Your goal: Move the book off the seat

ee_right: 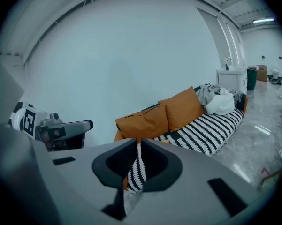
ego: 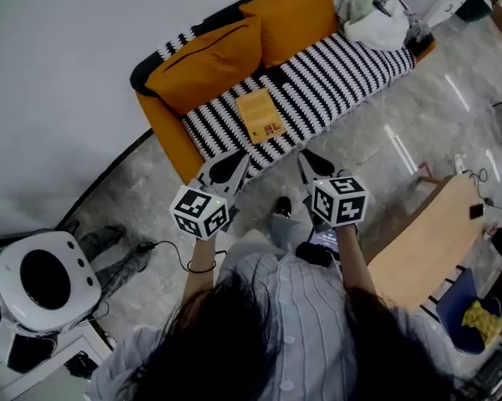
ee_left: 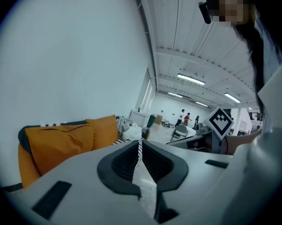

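Note:
An orange book (ego: pixel 260 115) lies flat on the black-and-white striped seat of a sofa (ego: pixel 334 78), near its front edge in the head view. Two orange cushions (ego: pixel 209 61) lean on the sofa's back. My left gripper (ego: pixel 230 168) and right gripper (ego: pixel 311 164) hang side by side just in front of the sofa, a little short of the book, both shut and empty. In the right gripper view the striped sofa (ee_right: pixel 211 130) and cushions (ee_right: pixel 145 122) lie ahead beyond the closed right gripper (ee_right: pixel 139 146). The left gripper (ee_left: pixel 140 146) points along the sofa's end; the book is hidden there.
A heap of white and grey cloth (ego: pixel 374 15) fills the sofa's far right end. A wooden table (ego: pixel 422 245) stands at the right of the person. A round white device (ego: pixel 42 278) sits on the floor at the left. Cables (ego: pixel 163 249) trail over the marble floor.

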`<state>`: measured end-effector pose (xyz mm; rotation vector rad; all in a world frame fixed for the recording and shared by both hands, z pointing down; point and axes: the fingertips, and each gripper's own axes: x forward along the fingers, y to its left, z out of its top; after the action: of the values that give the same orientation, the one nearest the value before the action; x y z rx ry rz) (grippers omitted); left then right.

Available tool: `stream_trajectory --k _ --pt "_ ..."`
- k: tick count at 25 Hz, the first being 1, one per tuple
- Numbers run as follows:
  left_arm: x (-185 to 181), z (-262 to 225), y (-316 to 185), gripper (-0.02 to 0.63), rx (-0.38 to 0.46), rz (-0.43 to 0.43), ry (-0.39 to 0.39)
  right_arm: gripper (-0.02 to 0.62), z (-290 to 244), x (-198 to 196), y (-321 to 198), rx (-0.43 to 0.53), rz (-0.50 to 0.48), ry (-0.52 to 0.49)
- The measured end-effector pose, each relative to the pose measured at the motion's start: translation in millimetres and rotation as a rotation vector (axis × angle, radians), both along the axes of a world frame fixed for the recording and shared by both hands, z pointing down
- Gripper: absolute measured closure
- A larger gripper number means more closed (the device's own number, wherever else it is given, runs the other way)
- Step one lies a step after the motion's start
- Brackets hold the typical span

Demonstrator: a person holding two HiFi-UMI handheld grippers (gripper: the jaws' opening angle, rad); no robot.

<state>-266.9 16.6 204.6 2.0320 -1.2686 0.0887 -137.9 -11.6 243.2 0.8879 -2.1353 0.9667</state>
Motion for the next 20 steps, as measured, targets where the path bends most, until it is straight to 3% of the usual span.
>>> stream_trajectory --k 4,11,14,17,20 --pt "1.6 7.8 -20.2 0.594 -0.007 -0.017 -0.025 0.557 13.7 9.2 -32.2 -0.006 0.013 -0.015" --pt "-7.5 13.2 -25.3 0.592 -0.015 -0.068 0.006 0.557 27.6 17.6 -37.8 -0.059 0.024 -0.025" --pt "-11.3 29.1 -33.3 0.59 -0.014 -0.048 0.005 0.557 41.1 14.3 -42.3 -0.081 0.019 -0.019" --pt "-16.0 57.2 -44.2 0.564 -0.036 -0.015 0.008 0.557 60.3 9.8 -51.7 -0.106 0.012 -0.002" --pt "-20.1 86.7 -55.1 0.497 -0.078 -0.026 0.062 0.557 75.1 12.1 -64.9 -0.111 0.0 0.03"
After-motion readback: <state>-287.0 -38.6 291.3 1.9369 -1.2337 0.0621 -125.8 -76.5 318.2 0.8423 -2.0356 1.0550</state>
